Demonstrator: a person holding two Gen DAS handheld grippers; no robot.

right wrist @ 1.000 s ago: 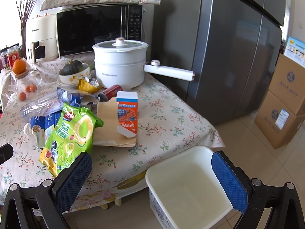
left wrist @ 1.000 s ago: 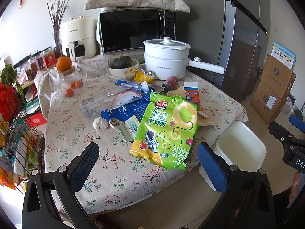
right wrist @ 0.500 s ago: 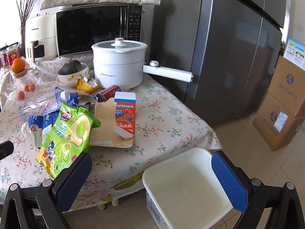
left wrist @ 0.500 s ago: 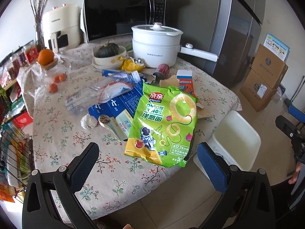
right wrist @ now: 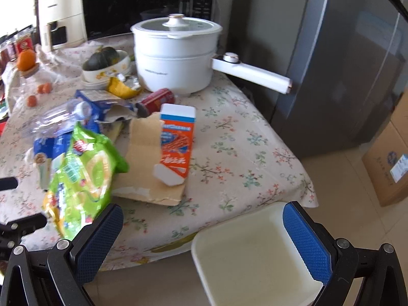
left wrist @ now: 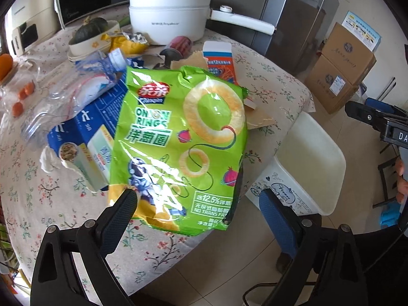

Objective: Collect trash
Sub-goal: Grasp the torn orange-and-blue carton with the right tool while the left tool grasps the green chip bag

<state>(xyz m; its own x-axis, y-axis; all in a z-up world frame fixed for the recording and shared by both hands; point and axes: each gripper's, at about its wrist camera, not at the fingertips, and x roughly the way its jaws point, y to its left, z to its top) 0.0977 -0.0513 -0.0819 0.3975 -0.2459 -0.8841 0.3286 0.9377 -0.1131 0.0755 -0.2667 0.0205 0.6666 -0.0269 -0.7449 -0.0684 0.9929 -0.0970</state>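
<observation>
A green onion-rings snack bag [left wrist: 178, 148] lies on the flowered table near its front edge; it also shows in the right wrist view [right wrist: 81, 173]. My left gripper [left wrist: 196, 219] is open, its fingers on either side of the bag's lower end. Other trash lies behind: an orange-and-white carton [right wrist: 176, 145] on torn cardboard [right wrist: 145, 163], a blue carton [left wrist: 84, 132], a clear plastic bottle [left wrist: 66, 94], a red can [right wrist: 158, 98] and a yellow wrapper [right wrist: 122, 88]. A white bin [right wrist: 257, 257] stands on the floor by the table. My right gripper [right wrist: 201, 242] is open above the bin's edge.
A white electric pot [right wrist: 176, 56] with a long handle, a bowl with a squash [right wrist: 107, 63], a microwave [right wrist: 132, 5] and oranges [right wrist: 26, 60] sit at the table's back. A grey fridge [right wrist: 331, 63] and cardboard boxes [left wrist: 341, 71] stand to the right.
My left gripper has moved forward and down to the snack bag, which now fills its view. My right gripper has moved closer to the table and tilted down over the bin.
</observation>
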